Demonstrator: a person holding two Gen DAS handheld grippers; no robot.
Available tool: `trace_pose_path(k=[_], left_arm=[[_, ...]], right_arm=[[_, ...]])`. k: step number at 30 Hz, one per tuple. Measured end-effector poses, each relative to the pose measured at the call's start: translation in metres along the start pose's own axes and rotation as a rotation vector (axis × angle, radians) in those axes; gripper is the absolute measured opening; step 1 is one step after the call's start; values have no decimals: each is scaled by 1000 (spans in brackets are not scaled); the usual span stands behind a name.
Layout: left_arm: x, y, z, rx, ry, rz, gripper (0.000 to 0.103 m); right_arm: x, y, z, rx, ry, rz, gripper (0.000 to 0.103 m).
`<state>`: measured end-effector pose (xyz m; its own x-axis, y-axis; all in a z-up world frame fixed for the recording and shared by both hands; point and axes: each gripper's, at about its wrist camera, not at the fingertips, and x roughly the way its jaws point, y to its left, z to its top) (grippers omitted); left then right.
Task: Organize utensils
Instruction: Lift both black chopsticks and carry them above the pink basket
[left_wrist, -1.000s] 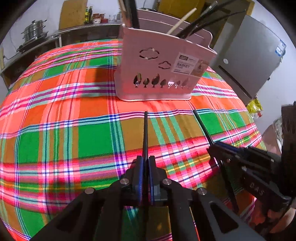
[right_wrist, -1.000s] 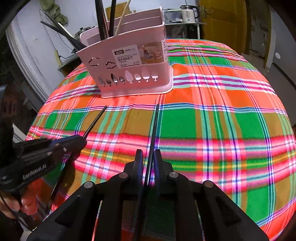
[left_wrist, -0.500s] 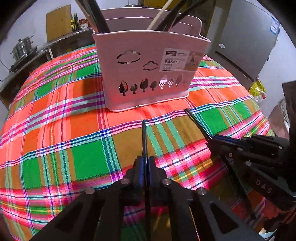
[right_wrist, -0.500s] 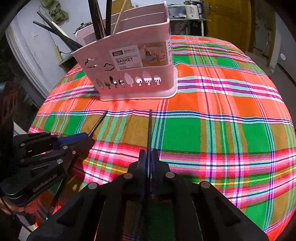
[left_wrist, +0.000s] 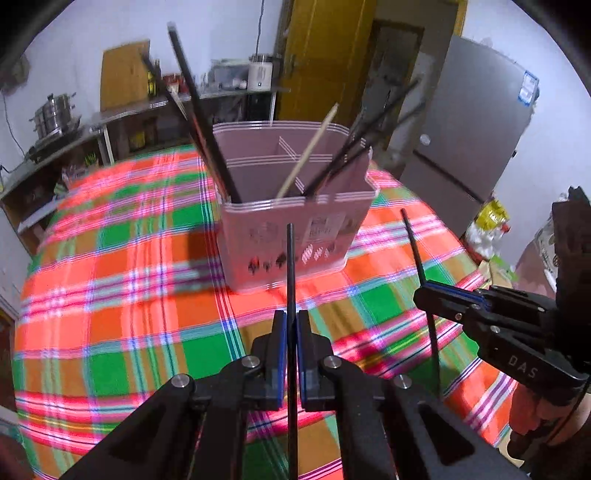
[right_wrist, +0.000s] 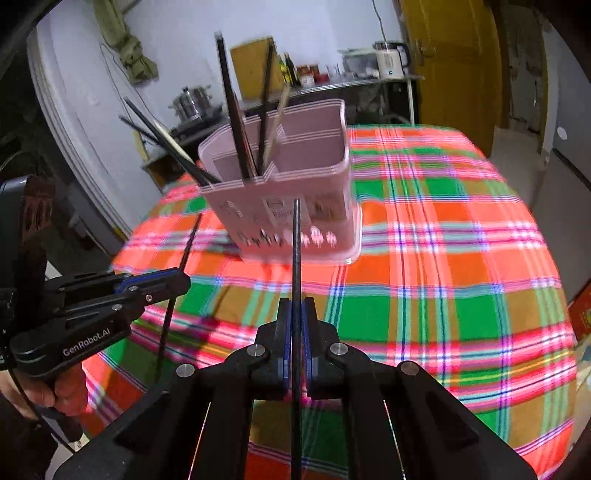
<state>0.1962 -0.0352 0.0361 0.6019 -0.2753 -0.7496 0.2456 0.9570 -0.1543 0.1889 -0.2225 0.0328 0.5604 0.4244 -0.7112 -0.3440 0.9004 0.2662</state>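
Pink plastic basket (left_wrist: 295, 221) stands ahead of both your grippers on the plaid tablecloth (left_wrist: 122, 258), its open top facing up and divided into compartments. Your left gripper (left_wrist: 291, 321) is clenched on one black chopstick (left_wrist: 290, 266), and your right gripper (right_wrist: 296, 310) is clenched on a second black chopstick (right_wrist: 296, 251). Each stick runs straight out along the fingers, its tip pointing at the basket's front wall, below the rim. That is what the coming move seems to turn on: the tips need to clear the rim and tilt down into a compartment. Neither hand looks clearly nearer; the left sits a little left of the basket's middle, the right a little right.

Counted: two grippers, two held chopsticks, one basket. Inside it lean several dark sticks and at least one pale wooden chopstick (left_wrist: 308, 155); blur keeps you from an exact count.
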Motion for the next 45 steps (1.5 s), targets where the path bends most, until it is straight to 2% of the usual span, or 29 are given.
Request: trace_pose_path(k=[7,12,21,30,39,45], left_arm=[[-44,-7,24,21,-110,-14,4],[-61,-8,24,24,-152,-20,4],[-76,-13,7,38,-157,-16,4],[-86,-7,4,42,-95,-19,4],[-92,-7,16,45,-96,-3,4],[-108,-5,39,41,-148,-4,4]], right_arm=[[-39,14,24,-30,-114,3,5],[-57,20,29,-48,-175,-8,5],[-61,24,17,-53,-157,-18,5],[-66,26,13,-60,-136,-31,5],[-73,34,20,-67,-166,-10,5],[-79,44,35,-83,-206,2,5]])
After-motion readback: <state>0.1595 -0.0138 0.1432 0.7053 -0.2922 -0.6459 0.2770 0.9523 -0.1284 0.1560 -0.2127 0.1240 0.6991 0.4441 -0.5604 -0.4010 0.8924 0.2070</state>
